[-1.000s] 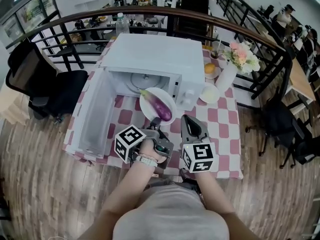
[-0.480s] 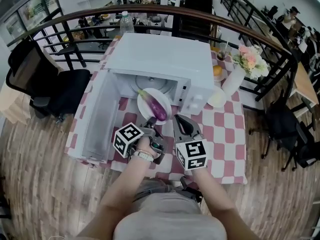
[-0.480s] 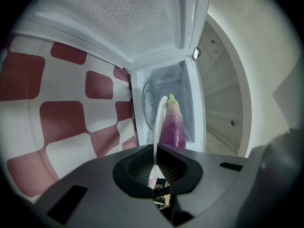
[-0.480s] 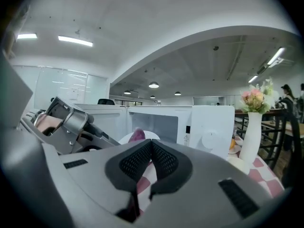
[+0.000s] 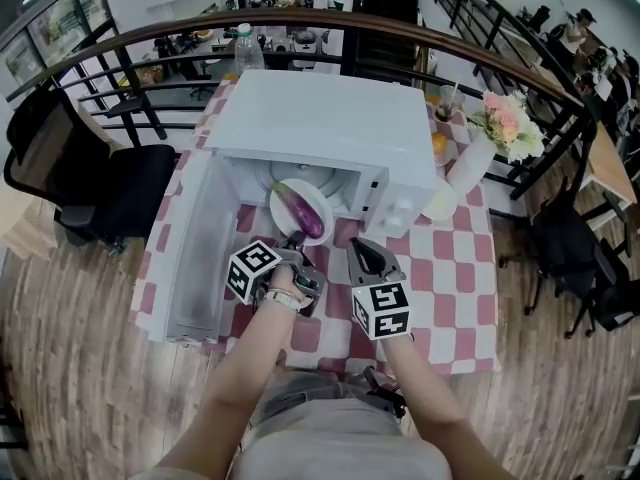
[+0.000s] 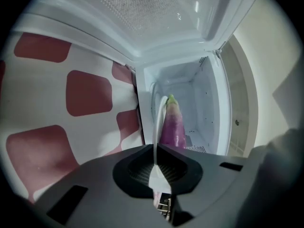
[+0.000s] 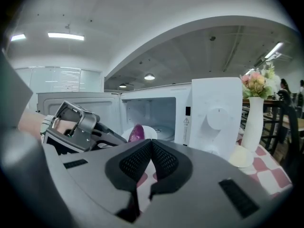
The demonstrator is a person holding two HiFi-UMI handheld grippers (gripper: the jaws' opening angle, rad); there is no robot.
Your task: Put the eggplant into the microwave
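The left claw [image 6: 156, 161] is clamped on the rim of a round white plate [image 5: 283, 218]. The plate carries the long purple eggplant [image 5: 303, 211] at the open mouth of the white box-shaped microwave [image 5: 320, 118]. The right claw [image 7: 151, 152] is pressed together and empty, just in front of the microwave over the red-and-white checked surface [image 5: 452, 268].

In the left gripper view we see the round white plate [image 6: 156, 122] only edge-on; its near rim vanishes between the dark ribbed fingers [image 6: 137, 167] of the left gripper [image 6: 156, 147], whose body covers the lower end of the purple eggplant [image 6: 172, 125]. In the right gripper view, the right gripper [image 7: 151, 142] hides all but the eggplant's upper end.
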